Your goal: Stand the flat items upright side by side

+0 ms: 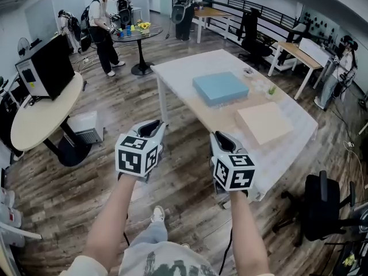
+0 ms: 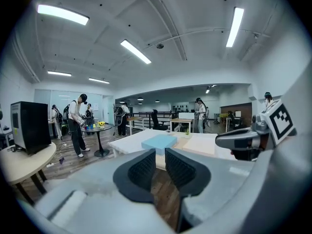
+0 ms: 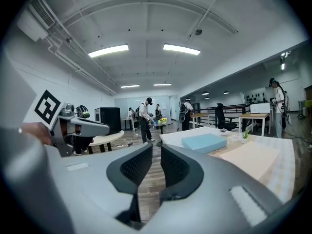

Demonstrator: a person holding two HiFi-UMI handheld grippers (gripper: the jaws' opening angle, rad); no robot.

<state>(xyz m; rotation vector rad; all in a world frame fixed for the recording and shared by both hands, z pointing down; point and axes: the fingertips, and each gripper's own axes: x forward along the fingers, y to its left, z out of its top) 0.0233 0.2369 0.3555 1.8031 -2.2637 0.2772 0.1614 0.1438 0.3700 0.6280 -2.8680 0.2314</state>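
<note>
Head view: blue slab (image 1: 220, 88) and beige slab (image 1: 264, 122) lay on the surface (image 1: 184, 68); my left gripper (image 1: 150, 126) and right gripper (image 1: 222, 138) hovered short of it, fingers (image 2: 143, 169) slightly apart, empty.

The left claw (image 1: 150, 127) and the right claw (image 1: 222, 137) each have a smooth grey shell with two black, finely ribbed pads (image 2: 143, 169) at the tip. Each also carries a white cube (image 1: 138, 156) printed with black square markers. A thin black cable (image 1: 226, 250) hangs under the right forearm, and the person wears a pale short-sleeved top (image 1: 160, 262) with a dark print, light grey trousers (image 1: 145, 234) and a white shoe (image 1: 157, 214).
</note>
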